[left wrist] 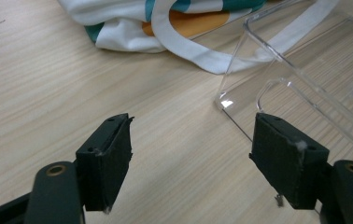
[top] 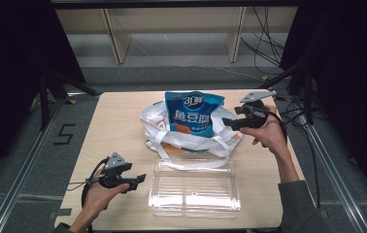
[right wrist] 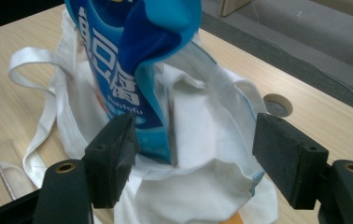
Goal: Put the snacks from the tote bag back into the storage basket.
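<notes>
A blue snack bag (top: 193, 112) stands upright inside a white tote bag (top: 155, 127) in the middle of the wooden table (top: 118, 121). My right gripper (top: 226, 123) comes in from the right at the tote's rim. In the right gripper view its jaws (right wrist: 195, 149) are open, straddling the tote's white rim (right wrist: 202, 121), and the snack bag (right wrist: 132, 70) is beside the left jaw. A clear plastic box (top: 194, 189) lies in front of the tote. My left gripper (top: 140, 179) is low over the table at the box's left end, open and holding nothing (left wrist: 191, 158), with the box's corner (left wrist: 268, 88) just ahead.
The tote's long handle strap (left wrist: 188, 46) trails across the table to the clear box. A round hole (right wrist: 277, 105) is cut into the tabletop near the right gripper. Metal frame rails (top: 21, 170) flank the table, and cables (top: 269, 43) lie on the floor behind.
</notes>
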`<state>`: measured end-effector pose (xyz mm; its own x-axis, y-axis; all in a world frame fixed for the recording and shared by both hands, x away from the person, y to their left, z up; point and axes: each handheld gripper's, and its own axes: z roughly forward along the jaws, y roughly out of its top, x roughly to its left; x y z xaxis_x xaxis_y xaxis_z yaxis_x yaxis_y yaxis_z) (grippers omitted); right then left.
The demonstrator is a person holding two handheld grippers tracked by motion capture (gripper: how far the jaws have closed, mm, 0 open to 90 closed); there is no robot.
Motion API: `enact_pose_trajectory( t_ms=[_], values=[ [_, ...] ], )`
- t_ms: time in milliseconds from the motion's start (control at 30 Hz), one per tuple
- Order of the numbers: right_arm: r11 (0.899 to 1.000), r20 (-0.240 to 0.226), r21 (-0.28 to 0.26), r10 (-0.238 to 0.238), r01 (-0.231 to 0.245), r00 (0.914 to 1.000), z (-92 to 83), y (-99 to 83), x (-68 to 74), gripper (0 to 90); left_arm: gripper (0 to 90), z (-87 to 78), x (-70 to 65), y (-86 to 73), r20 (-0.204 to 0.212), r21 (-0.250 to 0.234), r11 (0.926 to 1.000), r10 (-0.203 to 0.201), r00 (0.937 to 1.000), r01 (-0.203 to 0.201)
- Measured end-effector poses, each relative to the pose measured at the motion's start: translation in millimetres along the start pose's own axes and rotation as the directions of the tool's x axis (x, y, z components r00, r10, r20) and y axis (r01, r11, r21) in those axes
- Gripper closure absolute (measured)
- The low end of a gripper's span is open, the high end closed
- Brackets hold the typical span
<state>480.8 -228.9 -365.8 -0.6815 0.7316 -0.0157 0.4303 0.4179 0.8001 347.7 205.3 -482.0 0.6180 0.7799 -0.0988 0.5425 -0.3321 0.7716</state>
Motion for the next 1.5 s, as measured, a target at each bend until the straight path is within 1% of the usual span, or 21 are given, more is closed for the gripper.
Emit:
enact_pose_trajectory(
  t_ms=[100,133,167,200,300,333,400,433,467,500,633,667,733,767,867,967,1167,1367,1400,1433,1500],
  values=[
    [0.999,-0.009,0.029,-0.022,0.022,0.9997,-3.5,11.8,-1.9,29.0,28.2,-4.0,-1.4,-3.4,0.010,-0.008,1.0000,0.002,0.9999,-0.002],
    [0.998,-0.013,0.019,-0.063,0.063,0.9979,-3.5,16.2,-4.0,28.8,28.2,-7.1,-0.9,-3.5,0.008,0.011,0.9998,0.015,0.9999,-0.015],
    [0.997,-0.014,0.013,-0.070,0.070,0.9975,-3.3,20.3,-3.8,28.5,28.2,-5.9,-2.7,-4.7,0.009,-0.023,0.9996,-0.016,0.9998,0.016],
    [0.998,-0.024,0.029,-0.062,0.063,0.9978,-4.5,24.9,-3.0,28.2,28.2,-8.6,-1.0,-5.0,0.005,0.000,1.0000,0.006,1.0000,-0.006],
    [0.995,-0.026,0.036,-0.090,0.090,0.9957,-2.9,37.1,-2.0,27.4,28.2,-11.0,-0.8,-7.3,-0.003,-0.005,1.0000,0.007,1.0000,-0.007],
    [0.996,-0.019,0.016,-0.084,0.084,0.9963,-0.2,40.4,-0.8,27.1,28.2,-10.8,-1.4,-8.6,-0.002,-0.020,0.9998,-0.005,1.0000,0.005],
    [0.994,-0.034,0.039,-0.103,0.105,0.9941,0.9,48.0,0.2,27.0,28.1,-11.4,-2.2,-10.4,0.005,-0.023,0.9992,-0.034,0.9994,0.034],
    [0.992,-0.043,0.048,-0.111,0.113,0.9929,1.1,52.6,-0.9,26.6,28.1,-13.5,-1.2,-10.8,-0.009,-0.008,1.0000,-0.002,1.0000,0.002],
    [0.992,-0.053,0.051,-0.113,0.116,0.9921,2.2,56.0,-0.2,26.6,28.0,-11.7,-3.0,-12.7,-0.006,-0.043,0.9986,-0.031,0.9995,0.031],
    [0.992,-0.051,0.028,-0.125,0.126,0.9909,5.2,59.2,-0.6,26.6,28.0,-15.2,-0.4,-12.7,0.000,-0.001,1.0000,0.002,1.0000,-0.002],
    [0.990,-0.087,0.057,-0.123,0.129,0.9885,8.2,72.3,3.0,27.1,28.0,-12.2,-5.5,-16.9,0.001,-0.011,0.9996,-0.025,0.9997,0.025],
    [0.990,-0.078,0.026,-0.136,0.138,0.9876,11.4,74.7,3.8,27.3,28.1,-9.7,-7.3,-18.2,0.000,-0.043,0.9983,-0.039,0.9993,0.039],
    [0.988,-0.086,0.039,-0.147,0.150,0.9854,13.1,81.1,6.1,27.3,28.0,-10.0,-6.2,-17.7,-0.003,-0.039,0.9988,-0.030,0.9995,0.030],
    [0.987,-0.093,0.045,-0.150,0.154,0.9844,14.4,84.1,7.8,27.4,28.1,-13.5,-2.9,-16.7,0.002,0.015,0.9999,0.004,1.0000,-0.004],
    [0.985,-0.104,0.050,-0.157,0.163,0.9821,21.2,91.6,11.1,27.9,28.0,-11.0,-5.2,-19.3,-0.003,-0.023,0.9996,-0.016,0.9999,0.016],
    [0.985,-0.105,0.068,-0.150,0.158,0.9831,26.7,98.6,15.7,29.6,28.1,-11.9,-5.7,-18.6,0.009,0.012,0.9999,-0.006,0.9999,0.006],
    [0.969,-0.128,0.098,-0.213,0.226,0.9685,37.6,110.6,24.7,32.7,27.9,-9.9,-7.8,-18.7,0.017,-0.001,1.0000,-0.008,0.9998,0.008],
    [0.963,-0.150,0.124,-0.222,0.241,0.9634,46.9,121.6,33.3,38.4,27.8,-11.6,-8.5,-18.5,0.011,-0.020,0.9998,0.000,0.9999,0.000],
    [0.964,-0.150,0.145,-0.199,0.221,0.9685,48.1,122.3,34.8,39.7,27.8,-13.5,-7.0,-17.7,0.024,0.001,0.9999,0.014,0.9996,-0.014],
    [0.963,-0.147,0.146,-0.206,0.227,0.9675,50.9,123.3,35.4,40.8,27.7,-13.3,-7.8,-17.7,0.023,-0.007,1.0000,-0.003,0.9997,0.003],
    [0.958,-0.149,0.147,-0.223,0.244,0.9634,54.6,125.4,35.3,44.2,27.6,-13.9,-6.1,-17.0,0.016,-0.004,0.9999,0.011,0.9998,-0.011]
  ],
)
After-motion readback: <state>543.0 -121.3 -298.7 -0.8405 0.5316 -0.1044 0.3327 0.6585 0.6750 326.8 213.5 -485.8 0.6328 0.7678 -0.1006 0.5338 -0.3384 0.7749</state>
